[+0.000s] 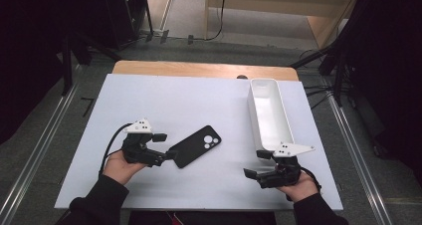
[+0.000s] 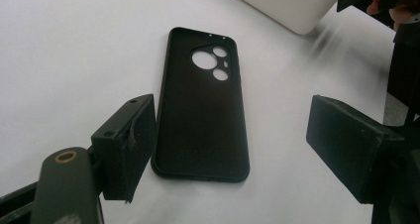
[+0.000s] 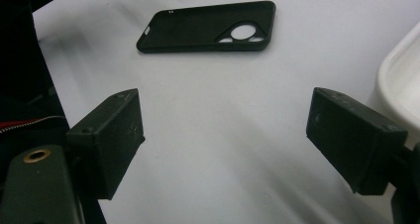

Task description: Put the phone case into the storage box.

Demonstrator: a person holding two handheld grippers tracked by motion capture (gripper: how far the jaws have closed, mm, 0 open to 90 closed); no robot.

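A black phone case (image 1: 196, 145) with round camera cut-outs lies flat on the white table (image 1: 149, 100), a little left of the middle. My left gripper (image 1: 164, 147) is open at the case's near end. In the left gripper view the case (image 2: 203, 110) has its lower end between the spread jaws of the left gripper (image 2: 233, 130), and the left jaw sits close beside its long edge. My right gripper (image 1: 256, 164) is open near the front right, holding nothing. In the right gripper view the case (image 3: 208, 26) lies well beyond the right gripper (image 3: 223, 130).
A long white tray (image 1: 268, 113) stands at the right, running from the far edge toward my right hand; its corner (image 2: 292, 6) and rim (image 3: 401, 80) show in the gripper views. The table's wooden far edge (image 1: 199, 68) lies behind.
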